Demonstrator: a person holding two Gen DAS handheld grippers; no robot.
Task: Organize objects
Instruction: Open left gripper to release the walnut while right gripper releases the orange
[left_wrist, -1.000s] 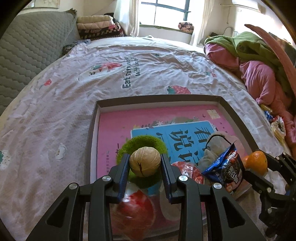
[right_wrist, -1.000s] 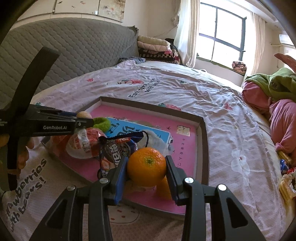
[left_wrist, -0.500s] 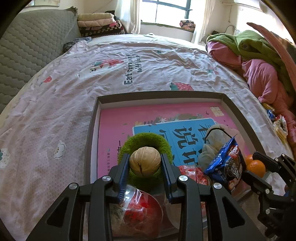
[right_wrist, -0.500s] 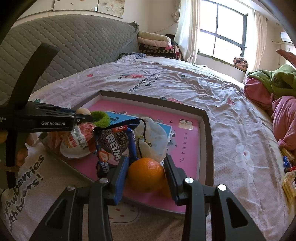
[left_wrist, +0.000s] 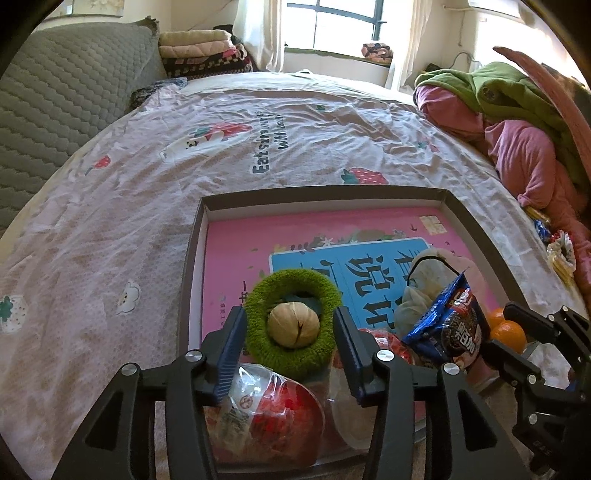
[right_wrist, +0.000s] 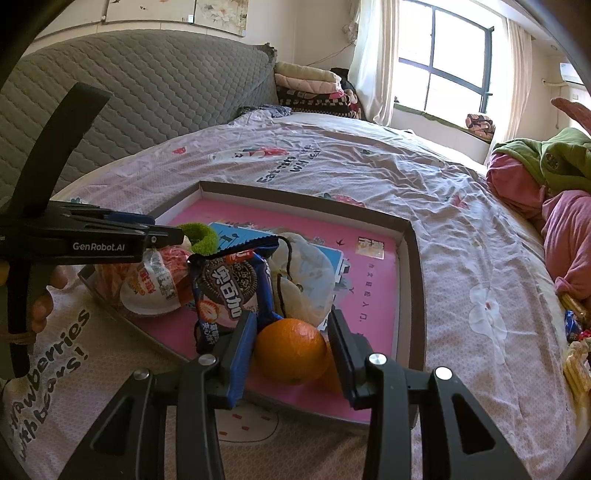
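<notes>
A walnut (left_wrist: 293, 325) lies inside a green fuzzy ring (left_wrist: 258, 306) in the brown-rimmed tray (left_wrist: 192, 266). My left gripper (left_wrist: 291, 332) straddles it with its jaws opening, and the pads stand clear of the walnut. From the right wrist view the left gripper (right_wrist: 173, 236) shows side-on over the ring (right_wrist: 201, 238). My right gripper (right_wrist: 290, 347) is shut on an orange (right_wrist: 290, 350) at the near edge of the tray (right_wrist: 410, 280). In the left wrist view, the orange (left_wrist: 508, 332) shows at the right gripper's tips.
The tray's pink floor also holds a blue cookie packet (right_wrist: 229, 291), a white drawstring pouch (right_wrist: 306, 273) and a red-and-white snack bag (right_wrist: 151, 284). A person's hand (right_wrist: 40, 306) grips the left tool. Clothes (left_wrist: 517, 122) are piled on the bed at right.
The left jaws have parted and let go of the walnut, which now rests in the green ring. The right gripper keeps its hold on the orange.
</notes>
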